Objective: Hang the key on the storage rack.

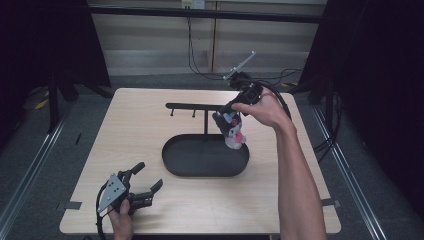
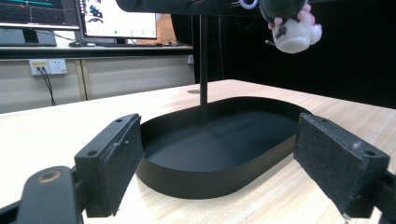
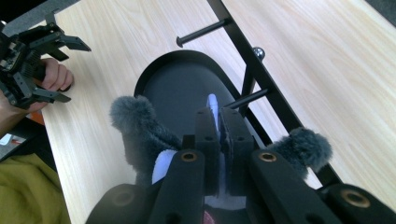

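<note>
- Above the right end of the black oval tray (image 1: 172, 162), the right gripper (image 1: 226, 111) holds a plush toy (image 1: 232, 130) by a thin light-coloured tab at its top; its jaws are pinched together on that tab, as the right gripper view shows (image 3: 213, 108).
- Toy: dark fur, white face, pink detail. It hangs clear of the tray floor, just beside the right end of the stand's crossbar (image 1: 192, 106).
- Stand: 1 upright post (image 1: 205, 121) rising from the tray, 1 horizontal bar with short pegs. In the right gripper view 2 pegs (image 3: 201, 31) point out from the bar, and the nearer one lies just past the closed jaws.
- Left gripper (image 1: 150, 181): low over the near-left part of the desk (image 1: 300, 200), jaws spread wide, nothing between the pads (image 2: 116, 161). It faces the tray from well apart.
- Step in hand, as judged: hanging the toy on the stand, with its tab brought up to a peg. Whether the tab is a loop cannot be told.
- Next move calls for lining the tab with the nearer peg tip and sliding it along the peg before letting go.
- Risk: the tab is small and partly hidden by the jaws, so it could miss the peg and the toy would drop into the tray.
</note>
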The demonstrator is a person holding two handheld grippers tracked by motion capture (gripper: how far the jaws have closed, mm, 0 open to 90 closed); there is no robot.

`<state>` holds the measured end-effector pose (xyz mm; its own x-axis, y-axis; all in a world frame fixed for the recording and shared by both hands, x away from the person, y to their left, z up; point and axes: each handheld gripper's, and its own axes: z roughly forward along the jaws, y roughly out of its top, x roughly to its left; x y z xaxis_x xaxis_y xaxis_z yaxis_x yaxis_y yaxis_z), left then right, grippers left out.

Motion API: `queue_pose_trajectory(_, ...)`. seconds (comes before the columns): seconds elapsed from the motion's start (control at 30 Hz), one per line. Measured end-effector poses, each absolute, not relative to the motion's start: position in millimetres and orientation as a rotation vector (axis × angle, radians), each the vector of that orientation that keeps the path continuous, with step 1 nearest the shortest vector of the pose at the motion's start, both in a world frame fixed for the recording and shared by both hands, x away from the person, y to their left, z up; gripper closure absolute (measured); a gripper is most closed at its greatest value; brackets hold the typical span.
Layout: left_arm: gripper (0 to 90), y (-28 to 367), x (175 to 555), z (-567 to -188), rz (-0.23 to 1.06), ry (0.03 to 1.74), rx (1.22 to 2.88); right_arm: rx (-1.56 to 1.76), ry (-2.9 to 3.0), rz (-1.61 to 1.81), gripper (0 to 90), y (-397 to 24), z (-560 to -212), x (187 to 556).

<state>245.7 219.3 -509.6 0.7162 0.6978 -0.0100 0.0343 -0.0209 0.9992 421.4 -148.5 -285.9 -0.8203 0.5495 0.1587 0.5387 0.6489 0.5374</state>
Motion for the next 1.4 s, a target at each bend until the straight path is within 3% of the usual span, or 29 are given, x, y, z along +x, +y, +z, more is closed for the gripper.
queue_pose_trajectory(0.73, 15.4, 219.0, 245.1, -509.5, 0.598, 0.623, 1.519, 0.952, 2.841, 0.787, 85.4, -134.8, -301.9, 431.1)
queue_pose_trajectory(1.4, 15.4, 219.2, 245.6, -509.5, 0.586, 0.628, 1.516, 0.962, 2.786, 0.863, 79.0, -145.6, -293.2, 432.8)
